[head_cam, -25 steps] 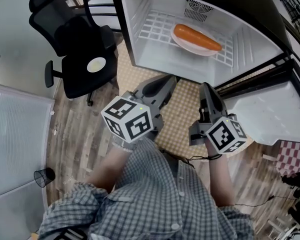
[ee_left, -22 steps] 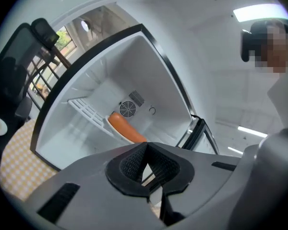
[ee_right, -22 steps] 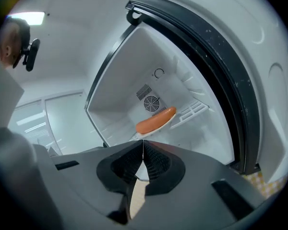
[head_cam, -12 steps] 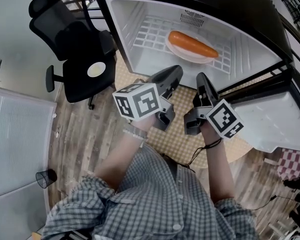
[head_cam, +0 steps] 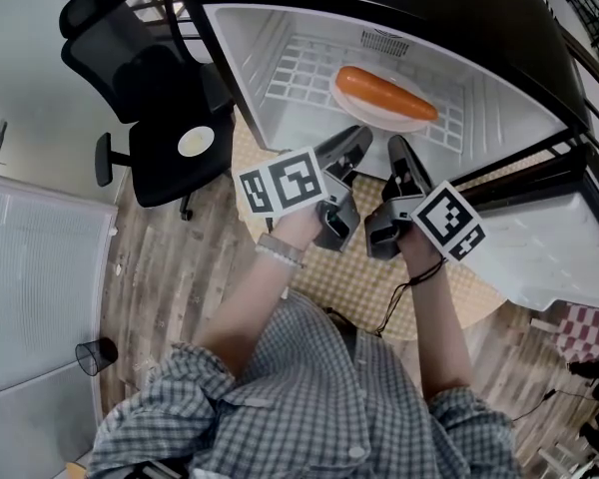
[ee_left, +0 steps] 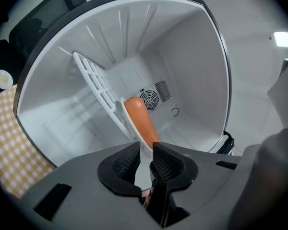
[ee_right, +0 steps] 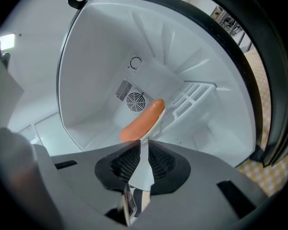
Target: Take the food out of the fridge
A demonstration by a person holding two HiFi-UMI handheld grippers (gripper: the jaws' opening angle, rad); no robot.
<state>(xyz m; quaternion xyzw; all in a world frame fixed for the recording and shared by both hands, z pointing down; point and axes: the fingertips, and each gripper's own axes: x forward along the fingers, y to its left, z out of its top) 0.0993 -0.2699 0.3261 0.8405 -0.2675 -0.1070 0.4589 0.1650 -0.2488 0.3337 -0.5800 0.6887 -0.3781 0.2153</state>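
An orange sausage-shaped food (head_cam: 384,93) lies on a white plate (head_cam: 371,115) on the wire shelf (head_cam: 299,63) inside the open fridge (head_cam: 250,58). Both grippers sit side by side at the fridge mouth, just short of the plate. My left gripper (head_cam: 357,140) points in level; in the left gripper view its jaws (ee_left: 144,150) are opening, with a narrow gap and nothing between them, and the food (ee_left: 141,123) lies straight ahead. My right gripper (head_cam: 394,148) is shut (ee_right: 143,150) and holds nothing; the food (ee_right: 143,120) lies just beyond its tips.
A black office chair (head_cam: 150,98) with a small white disc (head_cam: 195,143) on its seat stands left of the fridge. The fridge door (head_cam: 549,257) hangs open at the right. A yellow checked mat (head_cam: 379,272) lies under the grippers. A white panel (head_cam: 30,277) stands at far left.
Both grippers have moved forward to the fridge opening and drawn closer together. Their marker cubes have rolled.
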